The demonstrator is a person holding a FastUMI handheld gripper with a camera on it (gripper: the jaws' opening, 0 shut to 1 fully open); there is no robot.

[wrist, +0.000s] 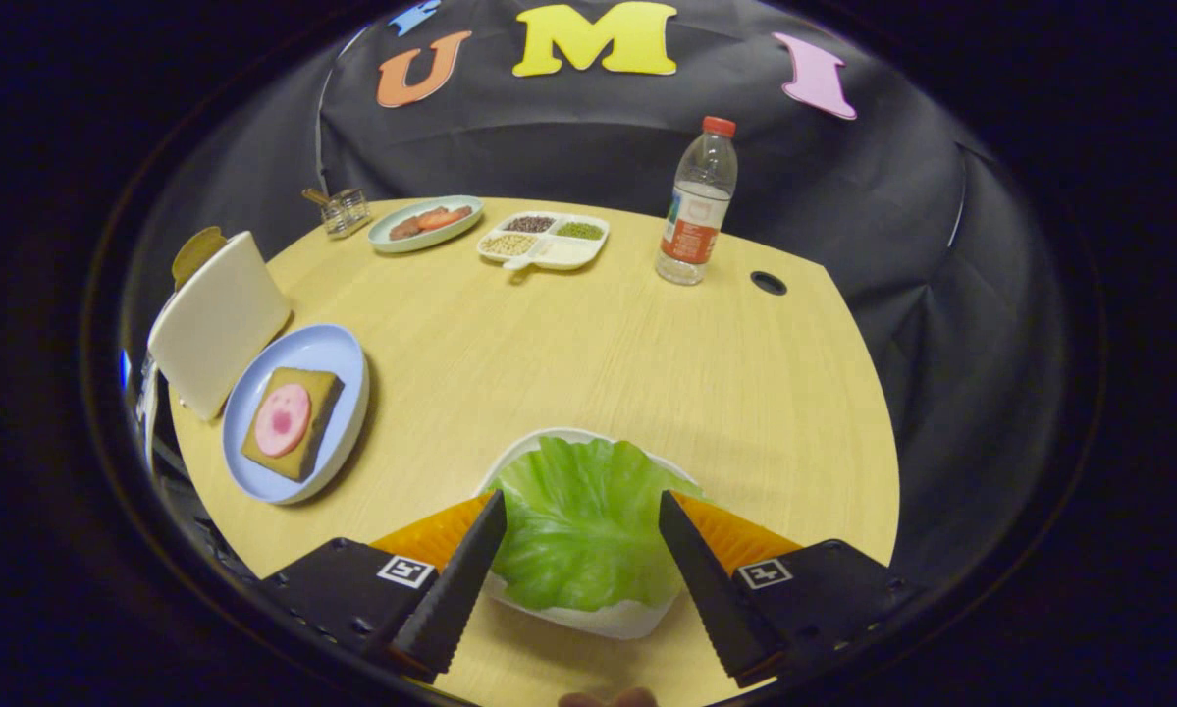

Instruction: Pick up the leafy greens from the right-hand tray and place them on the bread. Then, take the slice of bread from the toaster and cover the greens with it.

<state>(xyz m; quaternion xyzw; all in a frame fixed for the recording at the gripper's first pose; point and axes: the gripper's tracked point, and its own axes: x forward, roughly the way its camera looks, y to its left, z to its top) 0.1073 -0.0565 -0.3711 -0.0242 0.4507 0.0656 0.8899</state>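
Between the spread fingers of the tool, which stands open and grips nothing, the leafy greens lie on a white tray. Off to the left on the tabletop, bread rests on a blue plate beside the toaster.

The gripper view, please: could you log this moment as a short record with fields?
gripper: open, fingers either side of the greens
leafy greens: on a white tray, between the fingers
bread: on a blue plate, pink slice on top
toaster: white, beside the blue plate
far side of table: water bottle, divided dish, green plate
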